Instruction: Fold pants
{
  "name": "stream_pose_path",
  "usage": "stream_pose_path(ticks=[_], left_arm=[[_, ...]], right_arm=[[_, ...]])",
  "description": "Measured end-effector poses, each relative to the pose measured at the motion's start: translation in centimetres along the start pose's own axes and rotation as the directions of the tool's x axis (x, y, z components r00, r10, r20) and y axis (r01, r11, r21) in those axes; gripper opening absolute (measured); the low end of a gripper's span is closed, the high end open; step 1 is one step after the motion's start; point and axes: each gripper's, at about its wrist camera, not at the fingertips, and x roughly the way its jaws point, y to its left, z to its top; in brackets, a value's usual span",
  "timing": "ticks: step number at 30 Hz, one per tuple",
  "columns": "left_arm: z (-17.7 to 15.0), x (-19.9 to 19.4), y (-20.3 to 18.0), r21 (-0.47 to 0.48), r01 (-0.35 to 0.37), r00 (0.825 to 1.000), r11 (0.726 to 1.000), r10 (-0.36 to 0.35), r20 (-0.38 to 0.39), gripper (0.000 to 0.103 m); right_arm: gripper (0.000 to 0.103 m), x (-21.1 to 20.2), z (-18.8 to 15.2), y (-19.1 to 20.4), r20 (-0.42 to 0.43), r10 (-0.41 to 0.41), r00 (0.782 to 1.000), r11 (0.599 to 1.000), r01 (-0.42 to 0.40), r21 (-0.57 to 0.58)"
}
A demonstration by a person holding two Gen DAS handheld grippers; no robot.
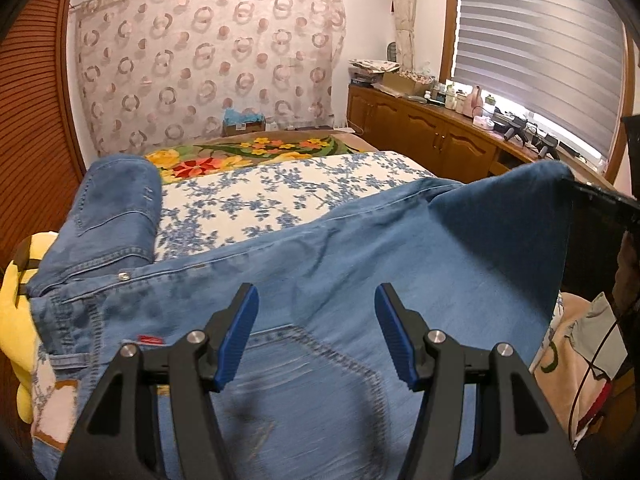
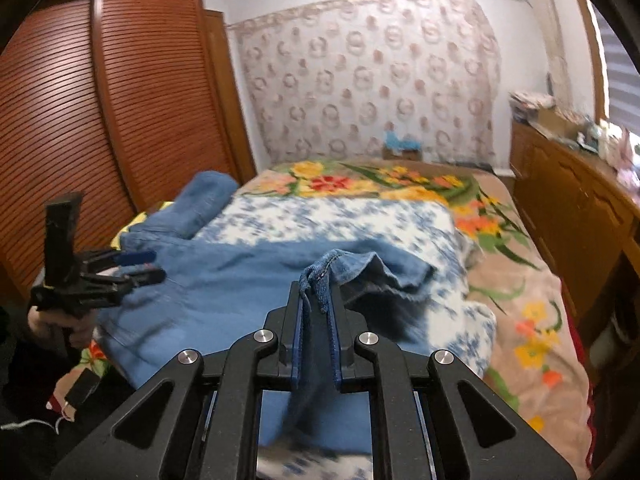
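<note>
Blue denim pants (image 1: 360, 248) lie spread across the bed, waist and back pocket near me, one leg folded up at the left. My left gripper (image 1: 317, 292) is open just over the back pocket, nothing between its blue pads. In the right wrist view my right gripper (image 2: 318, 292) is shut on a hem edge of the pants (image 2: 224, 280), which it holds lifted off the bed. That raised corner shows at the right of the left wrist view, held by the right gripper (image 1: 600, 208). The left gripper (image 2: 154, 266) shows at the left over the denim, held by a hand (image 2: 48, 324).
The bed carries a blue-flowered white sheet (image 1: 260, 196) and a bright flowered blanket (image 1: 248, 152) behind it. A wooden cabinet (image 1: 440, 132) with clutter on top runs along the right under the window. A louvred wardrobe (image 2: 80, 100) stands left. A yellow plush (image 1: 16, 320) lies by the waistband.
</note>
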Motion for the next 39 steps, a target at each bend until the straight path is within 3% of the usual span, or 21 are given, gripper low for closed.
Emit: stream_pose_path(ticks=[9,21,32,35,37,39], left_arm=[[-1.3,-2.8,2.4,-0.015,-0.031,0.999,0.999,0.031,0.029,0.060],[-3.9,-5.8,4.9,-0.073,-0.059,0.997,0.996,0.062,0.038,0.060],[-4.9,-5.5,5.4,-0.098,-0.061,0.998,0.993,0.063,0.017,0.060],[-4.9,-5.4,5.1,-0.098,-0.053,0.998,0.994,0.055,0.019,0.060],[-4.8,-5.2,4.9,-0.096,-0.047,0.999,0.994,0.049,0.021,0.060],[-4.7,-5.1,4.6,-0.095,-0.041,0.999,0.995,0.044,0.022,0.060]], right_arm=[[0.007,2.3,2.6,6.6,0.012,0.109,0.994,0.989,-0.107,-0.101],[0.007,4.4,2.7,12.6,-0.030,0.194,0.981,0.964,-0.196,-0.179],[0.007,9.5,-1.2,13.9,-0.175,0.151,0.973,0.971,-0.180,-0.158],[0.014,9.2,-1.6,14.5,-0.178,0.130,0.976,0.966,-0.165,-0.198],[0.028,8.8,-1.6,14.6,-0.179,0.143,0.974,0.965,-0.177,-0.196],[0.033,8.2,-1.4,14.6,-0.166,0.140,0.976,0.965,-0.172,-0.199]])
